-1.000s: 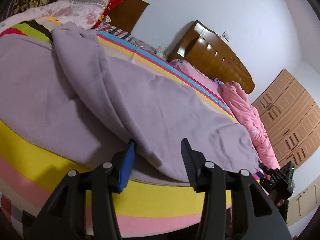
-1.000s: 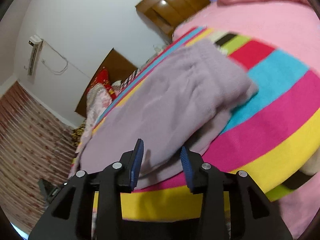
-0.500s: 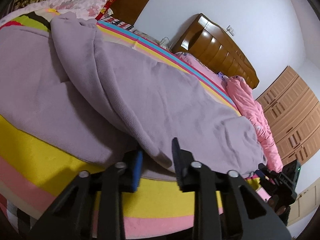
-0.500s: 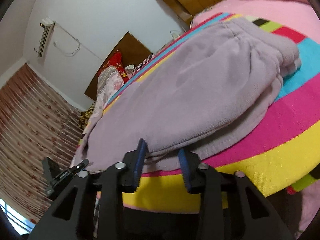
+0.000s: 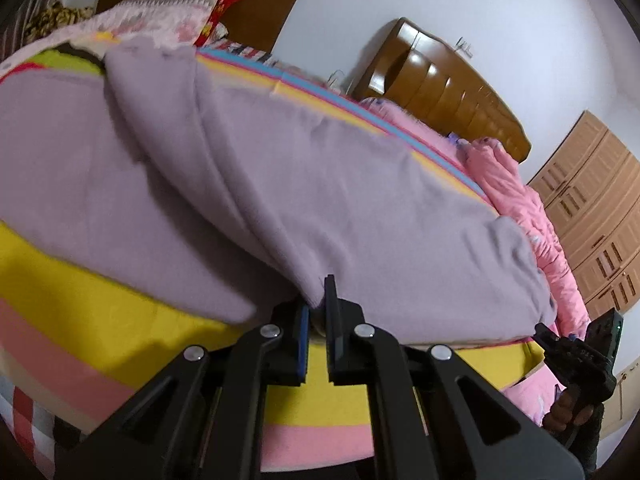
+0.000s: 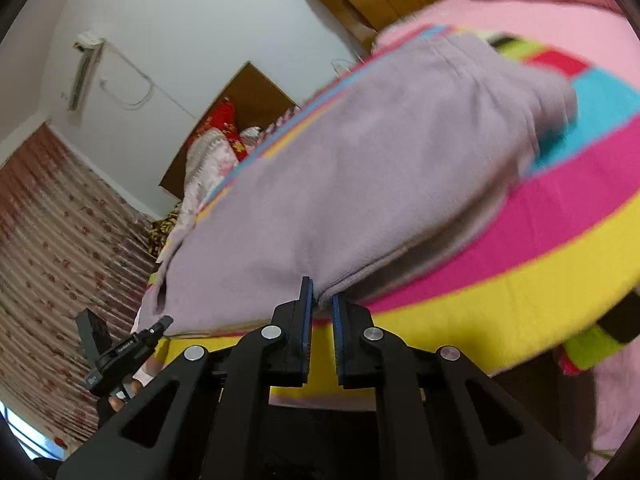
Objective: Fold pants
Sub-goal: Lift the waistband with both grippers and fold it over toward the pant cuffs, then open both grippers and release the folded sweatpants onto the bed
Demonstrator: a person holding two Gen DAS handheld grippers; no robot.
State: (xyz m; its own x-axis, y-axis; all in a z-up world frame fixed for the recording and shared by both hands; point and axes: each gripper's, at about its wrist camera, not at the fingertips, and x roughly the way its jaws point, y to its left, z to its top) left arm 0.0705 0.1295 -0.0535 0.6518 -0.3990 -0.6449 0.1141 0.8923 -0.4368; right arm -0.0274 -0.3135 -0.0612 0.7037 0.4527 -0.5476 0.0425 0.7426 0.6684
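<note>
You are working at a bed point(image 5: 100, 280) covered by a striped blanket point(image 6: 540, 280) in yellow, pink, magenta and blue. A wooden headboard point(image 5: 448, 92) stands against a white wall, with a wooden wardrobe point(image 5: 600, 216) to its right and patterned curtains point(image 6: 52, 240) on the other side of the room.

The lilac pants point(image 5: 320, 184) lie flat on the blanket, long axis parallel to the near edge of the bed. The waistband end point(image 6: 512, 80) points toward the headboard side.

Your left gripper point(image 5: 316, 312) has just been closing and is clamped on the near edge of the pants. Your right gripper point(image 6: 320, 300) has likewise just been closing and pinches the same near edge farther along. A pink quilt point(image 5: 520, 200) lies beyond the pants.
</note>
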